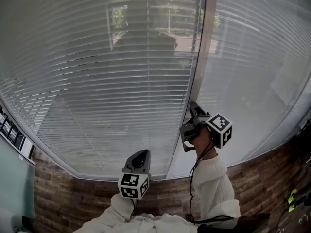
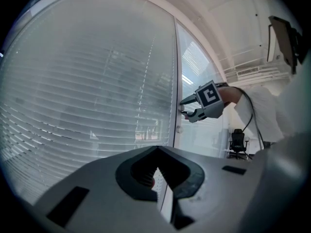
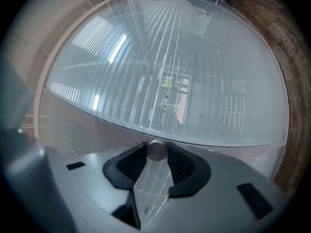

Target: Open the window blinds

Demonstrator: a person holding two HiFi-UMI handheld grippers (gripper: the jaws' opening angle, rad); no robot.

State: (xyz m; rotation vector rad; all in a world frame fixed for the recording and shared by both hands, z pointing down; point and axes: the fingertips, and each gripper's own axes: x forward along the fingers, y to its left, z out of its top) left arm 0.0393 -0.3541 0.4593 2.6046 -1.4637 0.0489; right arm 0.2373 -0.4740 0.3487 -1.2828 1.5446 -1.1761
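Right gripper view shows a small round grey knob (image 3: 156, 149) sitting between the tips of the right hand-held gripper (image 1: 193, 108). The jaws stand apart, one pad close on either side of the knob, and no firm squeeze on it can be made out. The knob sticks out of the pale upright frame (image 1: 201, 57) that divides the two panes, towards the gripper. In the head view that gripper reaches level to the frame at about mid-height, held by an arm in a white sleeve (image 1: 216, 188). The window blinds (image 1: 97, 81) cover both panes; their slats run long and horizontal across the glass and are tilted enough for a dim outdoor view to show through. The left hand-held gripper (image 1: 140, 153) hangs lower and to the left, well apart from the knob, aimed at the left pane, jaws closed on nothing. Below the window runs a wood-plank wall (image 1: 58, 178), and an office chair (image 2: 237, 141) stands further off.
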